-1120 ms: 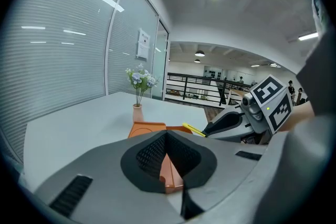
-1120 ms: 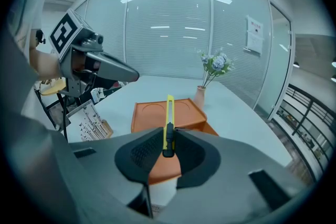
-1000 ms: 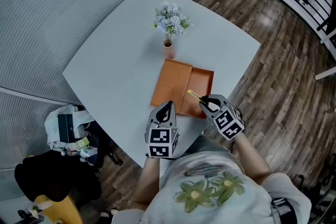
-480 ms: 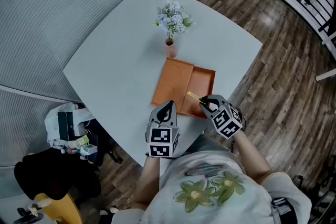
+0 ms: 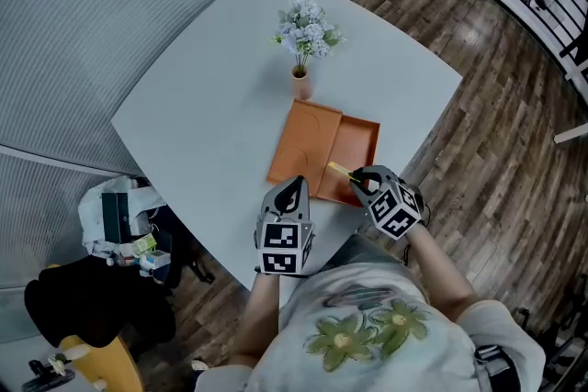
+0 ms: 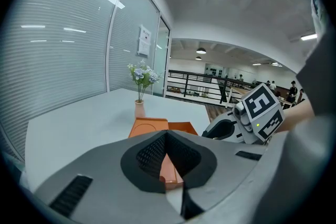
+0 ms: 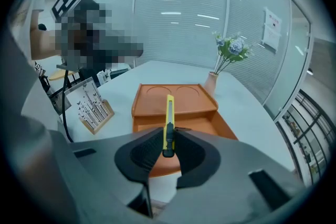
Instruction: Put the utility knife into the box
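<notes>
Right gripper (image 5: pixel 356 181) lower; one utility knife (image 7: pixel 169 122)

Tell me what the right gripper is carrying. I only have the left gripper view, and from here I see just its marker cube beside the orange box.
Observer: The right gripper is shut on a yellow utility knife. Its fingers clamp the handle end.
Operator: Say where the blade end points.
Observer: Straight at the box. In the head view the tip lies over the lower, open half.
Operator: Confirm that half is free.
Observer: The right gripper view shows nothing lying in the part of it that is visible.
</notes>
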The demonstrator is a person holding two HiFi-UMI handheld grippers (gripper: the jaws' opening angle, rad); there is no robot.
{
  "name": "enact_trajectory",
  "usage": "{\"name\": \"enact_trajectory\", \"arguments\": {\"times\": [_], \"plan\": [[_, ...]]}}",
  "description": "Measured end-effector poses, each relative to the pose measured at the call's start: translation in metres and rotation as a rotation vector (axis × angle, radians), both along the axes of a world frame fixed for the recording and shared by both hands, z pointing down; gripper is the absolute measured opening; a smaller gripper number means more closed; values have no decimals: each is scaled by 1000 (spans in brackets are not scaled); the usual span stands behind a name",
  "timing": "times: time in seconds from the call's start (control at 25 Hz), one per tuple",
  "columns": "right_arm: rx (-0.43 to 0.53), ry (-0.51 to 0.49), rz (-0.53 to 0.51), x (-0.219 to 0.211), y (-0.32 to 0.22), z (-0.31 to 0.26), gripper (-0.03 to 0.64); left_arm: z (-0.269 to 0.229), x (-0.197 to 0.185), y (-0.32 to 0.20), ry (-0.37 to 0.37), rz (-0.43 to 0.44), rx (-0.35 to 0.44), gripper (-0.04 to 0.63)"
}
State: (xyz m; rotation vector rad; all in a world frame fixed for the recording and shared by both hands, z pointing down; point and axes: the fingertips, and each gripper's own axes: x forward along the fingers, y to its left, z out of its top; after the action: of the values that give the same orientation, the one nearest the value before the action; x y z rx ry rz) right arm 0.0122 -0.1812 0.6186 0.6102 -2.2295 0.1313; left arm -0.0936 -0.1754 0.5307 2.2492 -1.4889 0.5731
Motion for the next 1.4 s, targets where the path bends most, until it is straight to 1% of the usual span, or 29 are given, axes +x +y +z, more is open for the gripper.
{"name": "enact_trajectory", "arguments": {"times": [0.4,1.0,1.4], "plan": [[-23,60,-43,0,2,23,71,3,-4,-1,11,-9,-12,0],[-57,165,-140,-4,4,51,71,7,-6,-3,20,-15,-25,0],[-75,264,-213,-6,5,67,71,10,-9,-3,24,-20,-32,0]]}}
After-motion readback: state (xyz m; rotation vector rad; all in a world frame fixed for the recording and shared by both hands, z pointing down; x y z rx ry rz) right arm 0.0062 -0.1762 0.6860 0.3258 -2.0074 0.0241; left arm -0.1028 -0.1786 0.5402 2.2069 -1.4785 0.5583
